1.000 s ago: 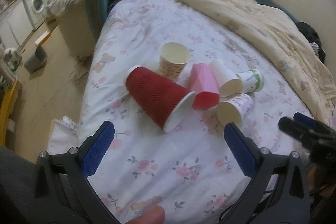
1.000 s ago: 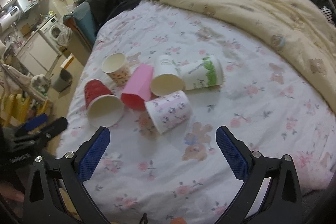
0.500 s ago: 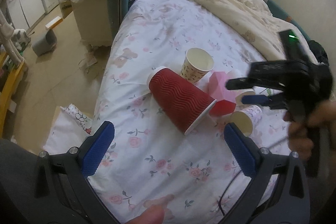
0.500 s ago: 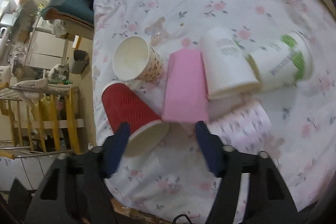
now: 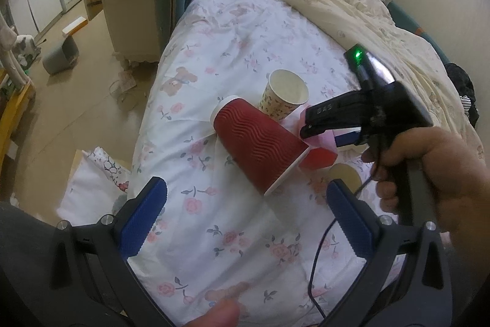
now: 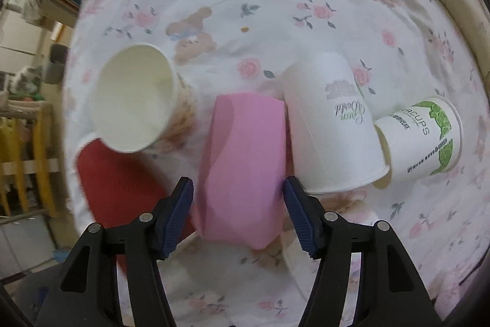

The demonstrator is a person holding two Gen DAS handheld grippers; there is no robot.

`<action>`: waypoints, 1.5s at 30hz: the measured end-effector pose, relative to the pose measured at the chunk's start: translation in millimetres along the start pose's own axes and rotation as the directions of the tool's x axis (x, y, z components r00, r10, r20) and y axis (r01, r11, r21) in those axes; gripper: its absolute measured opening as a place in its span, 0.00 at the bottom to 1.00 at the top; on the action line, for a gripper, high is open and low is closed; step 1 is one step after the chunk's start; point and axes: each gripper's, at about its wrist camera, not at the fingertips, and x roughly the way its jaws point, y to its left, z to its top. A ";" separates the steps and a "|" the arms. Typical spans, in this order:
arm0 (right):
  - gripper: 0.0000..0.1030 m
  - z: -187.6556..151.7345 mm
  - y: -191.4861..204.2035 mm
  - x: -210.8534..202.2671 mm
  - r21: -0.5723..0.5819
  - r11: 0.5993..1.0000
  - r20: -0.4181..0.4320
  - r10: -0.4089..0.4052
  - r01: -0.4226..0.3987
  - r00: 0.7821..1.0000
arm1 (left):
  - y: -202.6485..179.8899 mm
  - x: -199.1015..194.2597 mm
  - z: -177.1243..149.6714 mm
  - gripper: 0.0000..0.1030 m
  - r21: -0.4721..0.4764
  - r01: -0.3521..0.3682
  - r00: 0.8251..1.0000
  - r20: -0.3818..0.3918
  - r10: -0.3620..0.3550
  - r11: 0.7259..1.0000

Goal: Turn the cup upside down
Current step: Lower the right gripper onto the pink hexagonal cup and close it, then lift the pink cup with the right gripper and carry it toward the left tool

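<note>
A pink faceted cup (image 6: 242, 167) lies on its side on the floral bedsheet. My right gripper (image 6: 239, 207) straddles it, a blue pad on each side, jaws partly closed and close to its walls; contact cannot be told. In the left wrist view the right gripper (image 5: 324, 134) sits over the pink cup (image 5: 318, 155). A red ribbed cup (image 5: 260, 149) lies on its side beside it. A patterned cup (image 5: 284, 97) stands upright behind. My left gripper (image 5: 245, 219) is open and empty, held back over the sheet.
Two white cups, one plain (image 6: 330, 127) and one green-printed (image 6: 422, 140), lie on their sides right of the pink cup. A cream duvet (image 5: 352, 14) covers the far bed side. The bed edge drops to the floor at left (image 5: 76, 112).
My right gripper has moved down and in over the pink cup, its jaws narrowing from wide open to straddling it. The left gripper has pulled back slightly and stays open.
</note>
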 end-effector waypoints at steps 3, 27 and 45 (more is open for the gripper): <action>0.64 1.6 -0.7 9.4 0.007 1.000 -0.007 0.005 -0.005 1.000 | -1.0 -0.6 1.4 1.00 -0.004 -0.002 1.000 0.002 0.002 1.000; 0.62 -161.2 -38.5 -59.1 -0.120 0.978 0.105 0.183 -0.170 0.977 | -3.1 -1.7 -5.2 1.00 0.015 -0.043 0.999 0.030 0.043 0.999; 0.76 -182.7 -38.1 -8.4 -0.084 0.978 0.053 0.195 -0.190 0.979 | -12.6 0.8 -14.5 1.00 0.070 -0.052 0.998 0.024 0.050 0.996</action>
